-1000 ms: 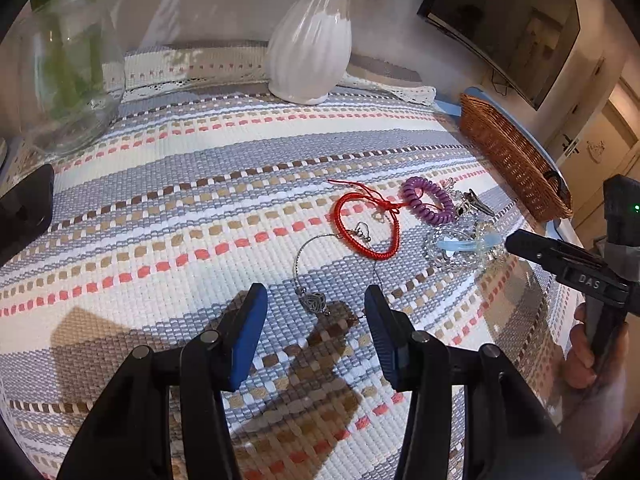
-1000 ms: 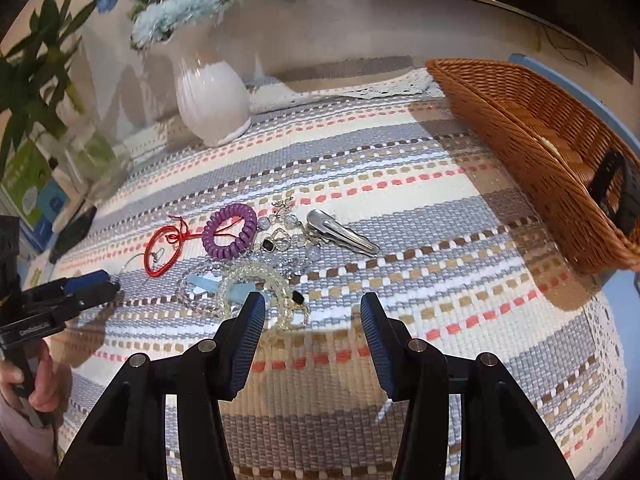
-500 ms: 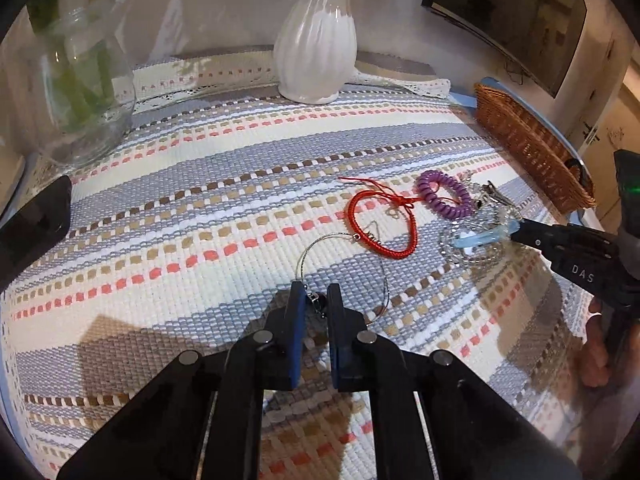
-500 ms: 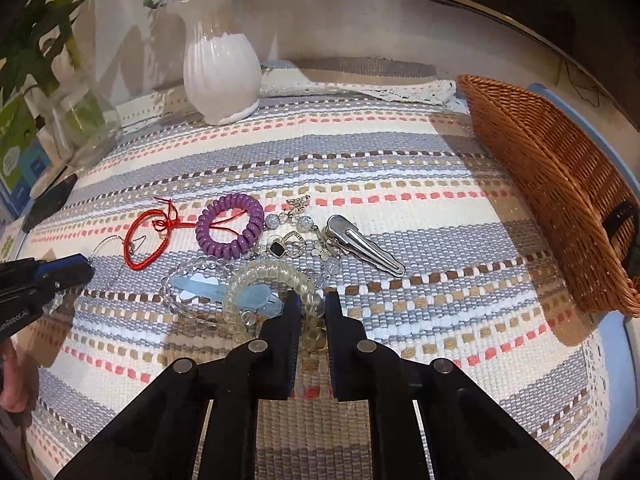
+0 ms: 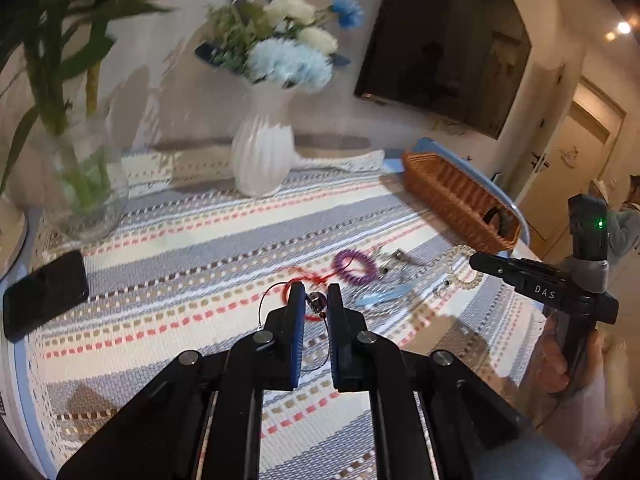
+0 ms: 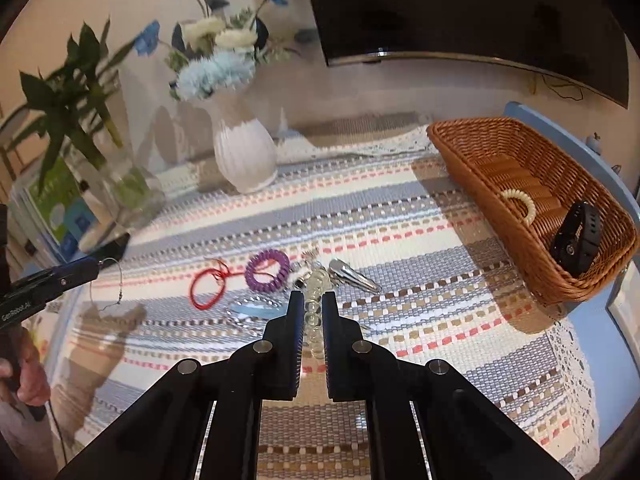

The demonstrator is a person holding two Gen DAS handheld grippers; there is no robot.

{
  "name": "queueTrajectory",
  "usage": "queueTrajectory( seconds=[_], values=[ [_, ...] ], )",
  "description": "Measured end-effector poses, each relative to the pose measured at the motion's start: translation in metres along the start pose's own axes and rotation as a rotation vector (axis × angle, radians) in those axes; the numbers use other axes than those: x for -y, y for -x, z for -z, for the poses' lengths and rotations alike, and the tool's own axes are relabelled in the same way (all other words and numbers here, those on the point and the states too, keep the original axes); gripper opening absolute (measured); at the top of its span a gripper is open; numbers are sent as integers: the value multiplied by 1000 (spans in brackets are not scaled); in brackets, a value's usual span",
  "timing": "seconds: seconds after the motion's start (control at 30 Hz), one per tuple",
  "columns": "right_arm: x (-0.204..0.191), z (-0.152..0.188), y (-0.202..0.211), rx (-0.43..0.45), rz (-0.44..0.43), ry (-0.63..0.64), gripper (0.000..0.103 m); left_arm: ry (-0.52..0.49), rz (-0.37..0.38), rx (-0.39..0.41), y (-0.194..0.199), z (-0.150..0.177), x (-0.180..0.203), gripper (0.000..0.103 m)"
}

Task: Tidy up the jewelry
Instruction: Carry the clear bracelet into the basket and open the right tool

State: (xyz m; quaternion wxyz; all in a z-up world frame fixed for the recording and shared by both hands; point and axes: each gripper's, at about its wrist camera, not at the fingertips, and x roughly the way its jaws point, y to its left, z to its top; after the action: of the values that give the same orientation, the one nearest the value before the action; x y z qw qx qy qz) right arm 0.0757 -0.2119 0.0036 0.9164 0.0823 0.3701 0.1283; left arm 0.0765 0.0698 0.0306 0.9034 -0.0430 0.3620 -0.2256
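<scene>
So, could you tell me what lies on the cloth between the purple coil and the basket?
In the right wrist view, a silver hair clip lies between the purple coil and the basket.

A white ribbed vase (image 6: 244, 156) of flowers stands behind a glass jar (image 5: 86, 184), a black phone (image 5: 44, 294) nearby.

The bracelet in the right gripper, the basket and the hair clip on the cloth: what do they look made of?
Bracelet: clear, faintly yellowish beads, glass or plastic by their see-through gloss; which one is unclear. It is pinched in the right gripper. Basket: brown woven wicker or rattan-look strands, matte; the weave shows on its walls. Hair clip: probably polished metal, silvery with bright highlights.
</scene>
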Motion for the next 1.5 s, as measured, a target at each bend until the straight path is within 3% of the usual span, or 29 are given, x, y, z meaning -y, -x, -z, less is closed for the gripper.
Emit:
queueTrajectory(
  seconds=[0.27, 0.6, 0.8, 0.93, 1.1, 1.33, 1.4, 1.47, 1.5],
  values=[
    [18, -8, 29, 42, -53, -66, 9, -88, 117, 10, -1, -35, 47, 9],
    [74, -28, 73, 138, -65, -191, 9, -216, 251, -34, -46, -87, 123, 9],
    [133, -56, 91, 226, 19, -261, 9, -301, 322, -45, -96, -125, 185, 9],
    [180, -77, 78, 237, 77, -317, 9, -296, 390, -79, -151, -150, 220, 9],
    [232, -92, 38, 166, 101, -383, 9, -294, 434, -135, -225, -169, 253, 9],
    [260, -90, -2, 97, 105, -406, 11, -313, 432, -137, -276, -170, 273, 9],
    [259, -89, -4, 95, 116, -404, 11, -303, 428, -145, -279, -169, 272, 18],
    [259, -89, -3, 95, 105, -401, 13, -273, 419, -165, -277, -169, 265, 46],
    [257, -89, -1, 96, 99, -403, 21, -261, 415, -154, -272, -169, 260, 48]
  ],
)
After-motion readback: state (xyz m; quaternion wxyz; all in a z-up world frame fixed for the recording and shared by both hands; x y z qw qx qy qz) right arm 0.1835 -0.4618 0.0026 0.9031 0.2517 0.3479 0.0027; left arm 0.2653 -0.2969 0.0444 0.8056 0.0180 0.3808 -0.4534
